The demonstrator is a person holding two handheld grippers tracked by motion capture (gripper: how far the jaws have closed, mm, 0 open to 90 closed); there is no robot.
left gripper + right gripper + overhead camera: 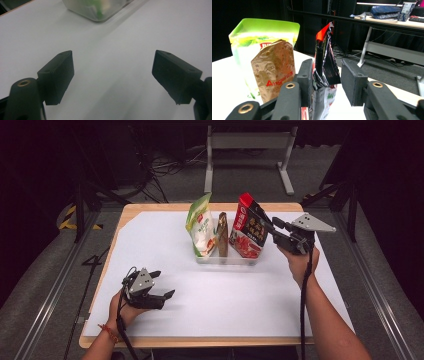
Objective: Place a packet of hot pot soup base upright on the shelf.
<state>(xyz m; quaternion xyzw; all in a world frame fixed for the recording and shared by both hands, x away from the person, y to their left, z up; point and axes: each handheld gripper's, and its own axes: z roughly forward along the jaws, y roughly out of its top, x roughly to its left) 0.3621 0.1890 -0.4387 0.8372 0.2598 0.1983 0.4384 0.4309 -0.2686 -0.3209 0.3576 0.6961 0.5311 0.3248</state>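
Right gripper view: the red snack bag [325, 57] stands upright between this gripper's two jaws, its crimped top edge rising above them.
Bag's place: in the high view the red snack bag [248, 226] sits at the right end of the clear tray [227, 260], leaning a little, its long axis running up and down.
Right jaws: parted around the bag; one pad [305, 80] lies against the bag's side, the other stands clear with a gap showing, so the hold reads as released rather than clamped.
Right gripper [267, 225]: comes in level from the bag's right side, held by the person's right hand [296, 262].
Key relation: the bag lies straight ahead of and between the right jaws, its flat faces toward the pads; pulling back along the jaws' own line looks like the way out without tipping it.
Neighbours: a brown pouch [222, 235] stands just beside the red bag in the tray, then a green and white bag [201, 227] at the left end.
Left gripper [162, 296]: rests low on the white surface [225, 300], well apart from the tray, jaws wide and bare.
Nearer hand: the right, by far.
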